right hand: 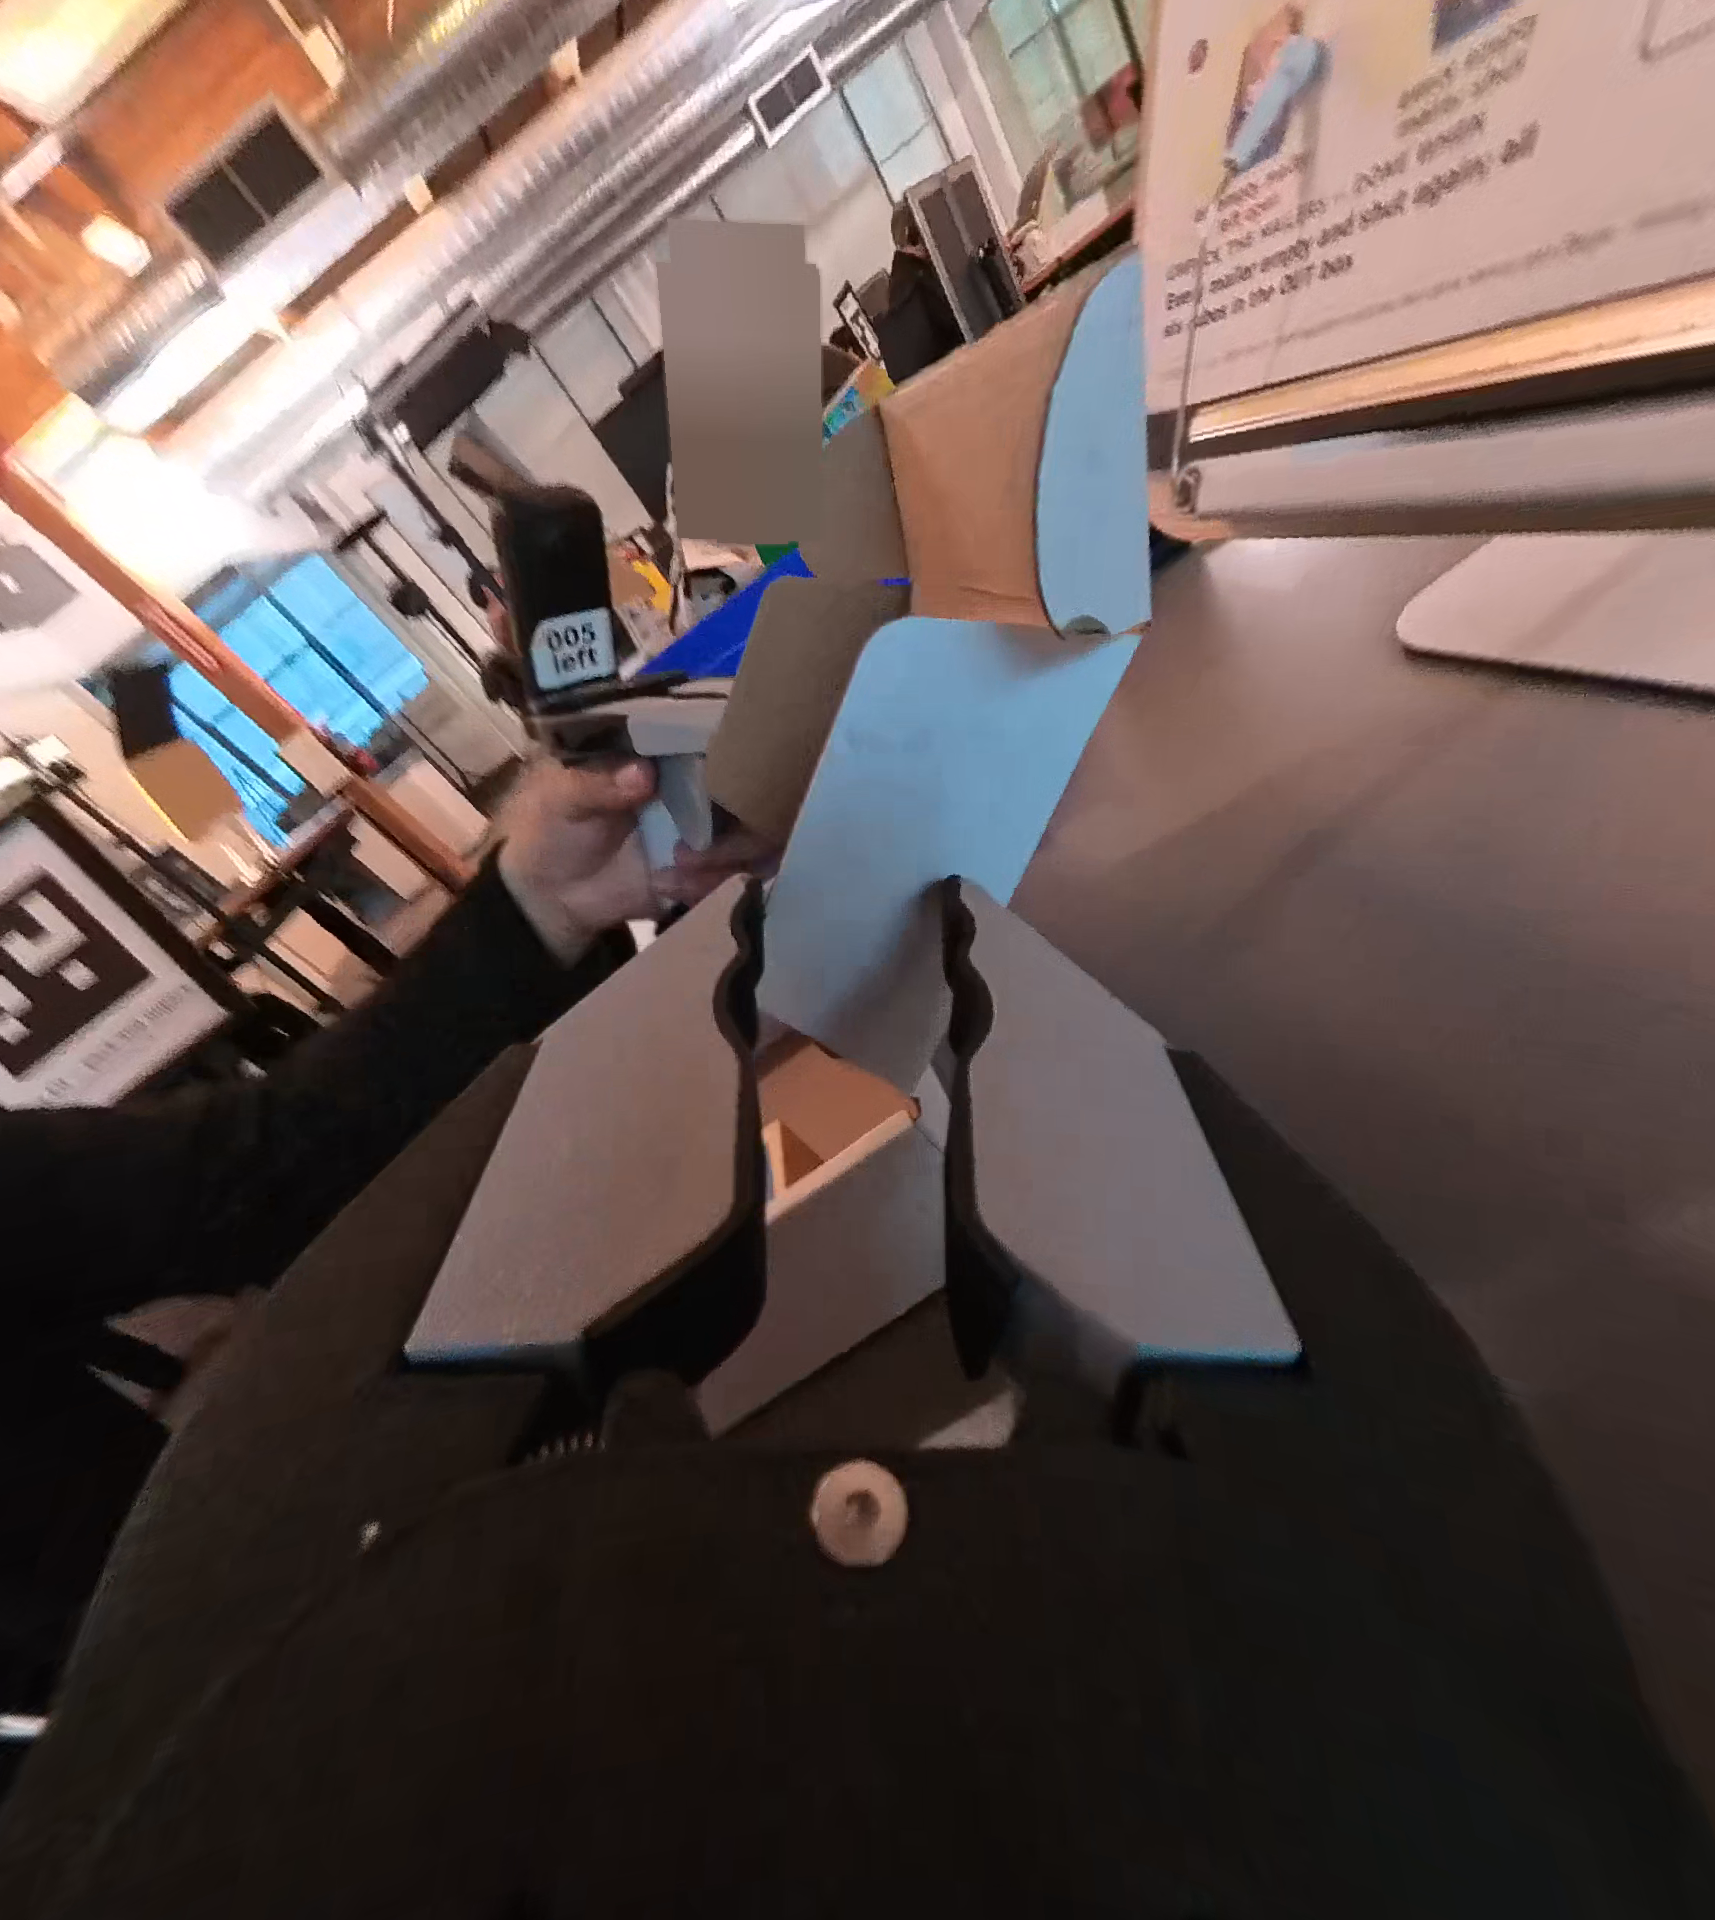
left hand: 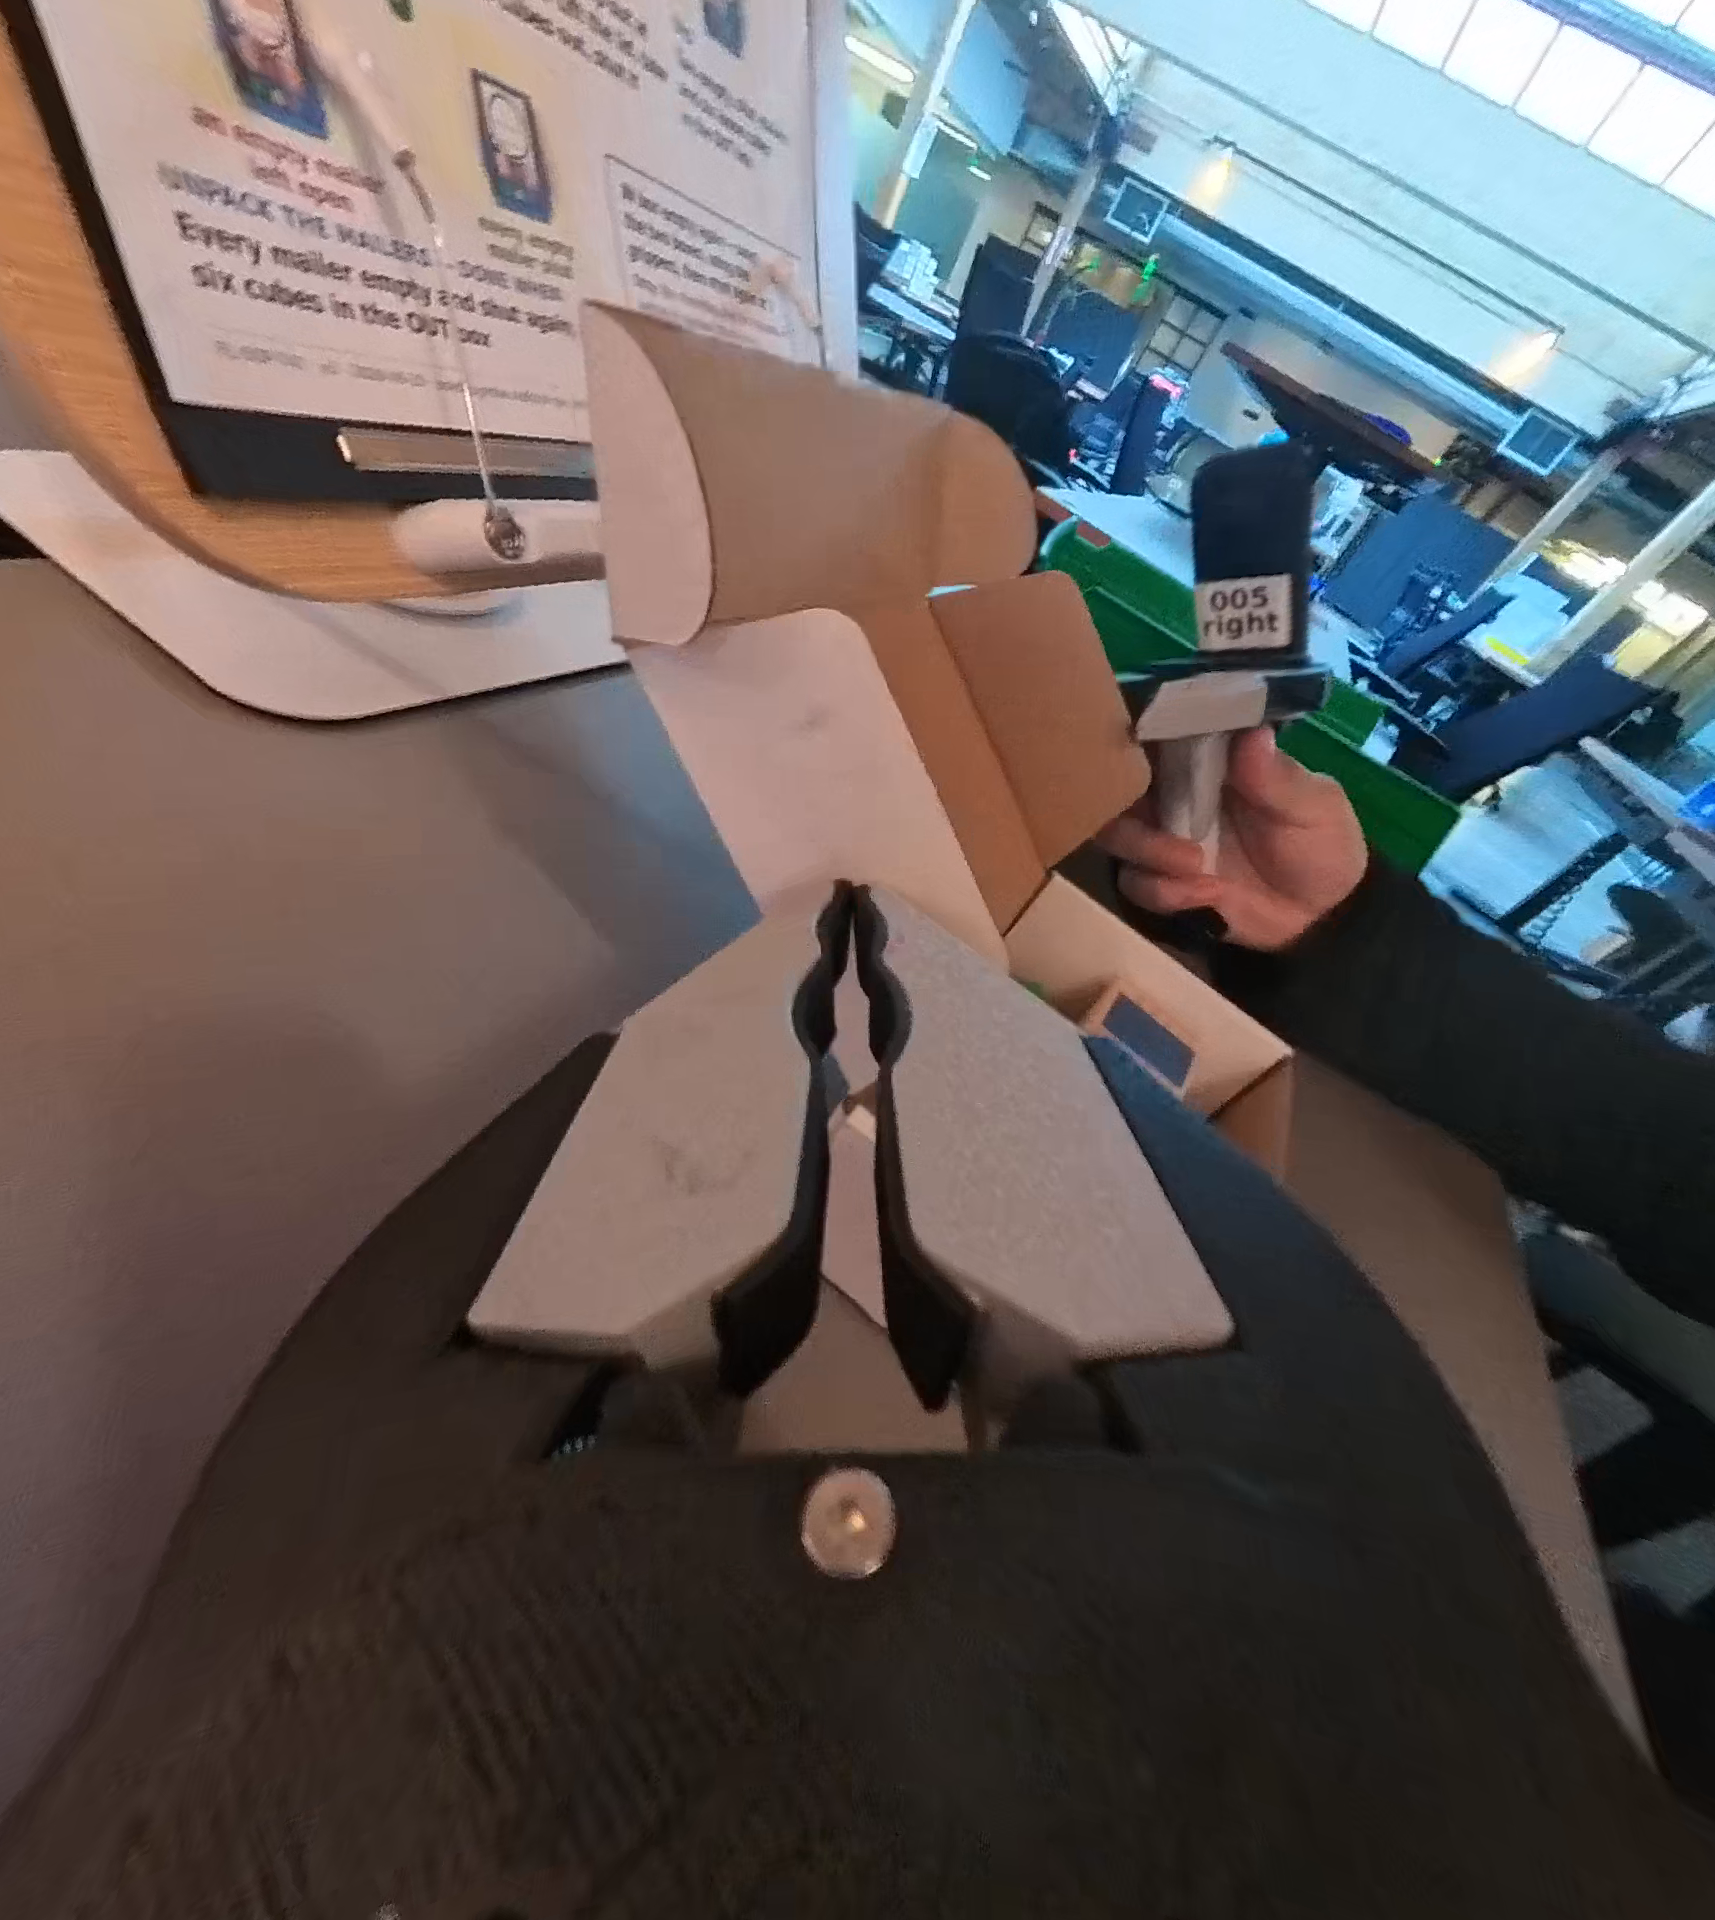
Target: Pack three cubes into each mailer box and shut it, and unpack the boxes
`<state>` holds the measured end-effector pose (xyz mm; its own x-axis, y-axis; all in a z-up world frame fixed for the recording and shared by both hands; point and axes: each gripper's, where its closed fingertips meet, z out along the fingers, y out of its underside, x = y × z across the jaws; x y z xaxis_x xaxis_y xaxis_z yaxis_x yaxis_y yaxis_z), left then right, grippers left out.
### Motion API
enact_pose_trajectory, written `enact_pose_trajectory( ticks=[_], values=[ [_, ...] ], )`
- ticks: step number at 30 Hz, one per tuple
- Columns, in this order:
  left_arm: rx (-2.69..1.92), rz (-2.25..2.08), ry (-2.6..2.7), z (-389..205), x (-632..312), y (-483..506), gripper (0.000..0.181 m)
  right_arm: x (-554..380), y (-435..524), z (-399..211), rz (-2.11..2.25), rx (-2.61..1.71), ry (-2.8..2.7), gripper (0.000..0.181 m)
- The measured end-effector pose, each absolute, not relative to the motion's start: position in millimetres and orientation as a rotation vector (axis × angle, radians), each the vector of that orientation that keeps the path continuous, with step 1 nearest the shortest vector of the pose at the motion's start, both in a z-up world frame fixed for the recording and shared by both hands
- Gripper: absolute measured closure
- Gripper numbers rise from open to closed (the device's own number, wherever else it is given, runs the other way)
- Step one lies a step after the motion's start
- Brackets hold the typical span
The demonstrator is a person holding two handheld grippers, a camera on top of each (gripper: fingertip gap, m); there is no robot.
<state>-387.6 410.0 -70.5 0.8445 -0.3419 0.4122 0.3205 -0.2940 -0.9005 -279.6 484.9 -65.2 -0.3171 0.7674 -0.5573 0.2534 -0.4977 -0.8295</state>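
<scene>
White-and-brown cardboard mailer box (left hand: 1144, 997) is standing open; left hand-held gripper (left hand: 855, 914) is pinching its lid shut-tight, right hand-held gripper (right hand: 851, 914) gaping empty; lower gently.

The mailer box (left hand: 1237, 1070) stood open, its raised lid (left hand: 811, 727) blocking the far side; the monitor stand (left hand: 209, 582) loomed beyond, while grey worktop (left hand: 261, 935) left of the box lay free

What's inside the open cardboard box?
In the left wrist view the mailer box shows something blue and a speck of green inside. The left gripper and the raised lid cover the rest, so no cubes can be counted.
</scene>
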Motion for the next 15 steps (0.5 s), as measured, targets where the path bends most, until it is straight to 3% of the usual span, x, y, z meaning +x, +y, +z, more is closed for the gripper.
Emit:
enact_pose_trajectory(
  ticks=[8, 12, 15],
  values=[
    [-1.775, -0.587, 0.293, -67.3, -367.0, 390.1, 0.181, -255.9, 459.3, -65.6, 1.473, -1.199, -1.673, 0.153],
    [-1.804, -0.597, 0.457, -73.5, -354.2, 374.0, 0.181, -235.0, 431.8, -70.1, 1.424, -1.034, -1.875, 0.178],
    [-1.843, -0.561, 0.556, -85.0, -347.8, 368.1, 0.181, -231.6, 419.2, -82.3, 1.427, -1.037, -1.976, 0.181]
  ],
)
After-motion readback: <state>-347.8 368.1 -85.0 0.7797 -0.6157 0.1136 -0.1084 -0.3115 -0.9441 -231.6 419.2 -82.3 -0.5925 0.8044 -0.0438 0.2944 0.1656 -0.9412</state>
